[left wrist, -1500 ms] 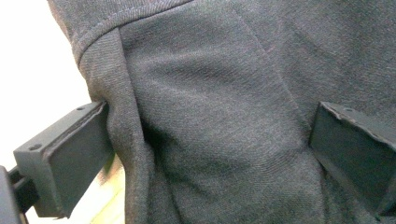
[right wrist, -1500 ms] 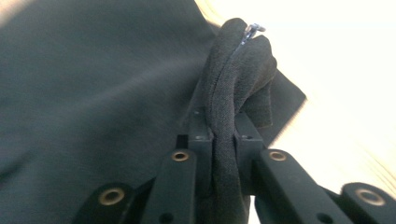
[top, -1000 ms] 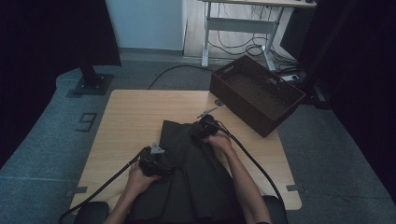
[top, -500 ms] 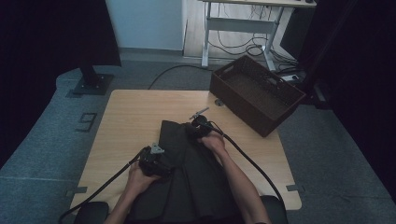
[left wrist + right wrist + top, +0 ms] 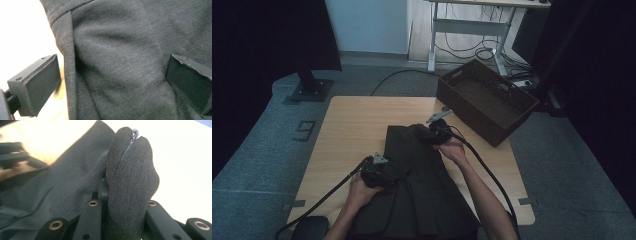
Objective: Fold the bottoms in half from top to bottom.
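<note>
A dim room with grey carpet holds a light wooden table; a desk frame and loose cables stand beyond its far edge. A dark woven basket sits at the table's far right corner, its right end overhanging the edge.

A dark grey garment lies on the near half of the table, running from about mid-table down past the near edge, roughly centred between the left and right edges.

The left gripper rests at the garment's left edge, towards the near left part of the table. In the left gripper view its jaws stand wide apart, one over the bare wood beside the hemmed edge, the other over the cloth; the pads do not press on the fabric.

The right gripper sits at the garment's far end, near the middle of the table. Its jaws have just been closing, and in the right gripper view they are clamped on a bunched fold of the cloth, which stands up between them. A seam with a small metal piece shows at the fold's top. The fold is raised above the table surface.
</note>
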The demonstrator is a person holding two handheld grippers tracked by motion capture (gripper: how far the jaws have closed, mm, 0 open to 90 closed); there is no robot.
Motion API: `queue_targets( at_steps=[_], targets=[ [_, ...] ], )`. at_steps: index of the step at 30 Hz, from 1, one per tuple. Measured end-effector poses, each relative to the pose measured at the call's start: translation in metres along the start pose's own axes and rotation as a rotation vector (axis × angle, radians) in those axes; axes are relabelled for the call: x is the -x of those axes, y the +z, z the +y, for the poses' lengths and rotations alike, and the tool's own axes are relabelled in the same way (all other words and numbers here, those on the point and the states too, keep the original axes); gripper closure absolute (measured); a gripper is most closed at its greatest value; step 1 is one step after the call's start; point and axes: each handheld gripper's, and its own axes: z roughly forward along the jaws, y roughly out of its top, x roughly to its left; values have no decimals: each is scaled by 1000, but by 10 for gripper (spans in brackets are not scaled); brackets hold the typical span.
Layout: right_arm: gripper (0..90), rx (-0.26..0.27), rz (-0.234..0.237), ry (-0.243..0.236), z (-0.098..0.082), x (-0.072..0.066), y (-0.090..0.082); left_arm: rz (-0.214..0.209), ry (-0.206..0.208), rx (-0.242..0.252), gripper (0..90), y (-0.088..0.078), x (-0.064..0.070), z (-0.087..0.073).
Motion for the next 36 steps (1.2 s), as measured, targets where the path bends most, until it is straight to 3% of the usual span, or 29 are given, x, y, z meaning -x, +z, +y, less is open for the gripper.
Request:
queue_targets(
  at_steps=[8,18,29,36],
  targets=[
    [781,66,18,-72,4,-18,-37,12,-11,1,0,6,-9,8],
    [783,124,39,-105,-10,-41,-69,17,-22,2,0,19,-23,24],
    [785,128,85,-138,-34,-70,-74,24,-16,4,0,32,-44,40],
    [784,95,93,-117,-64,-75,-66,-32,-11,-12,7,28,-54,41]
  ],
)
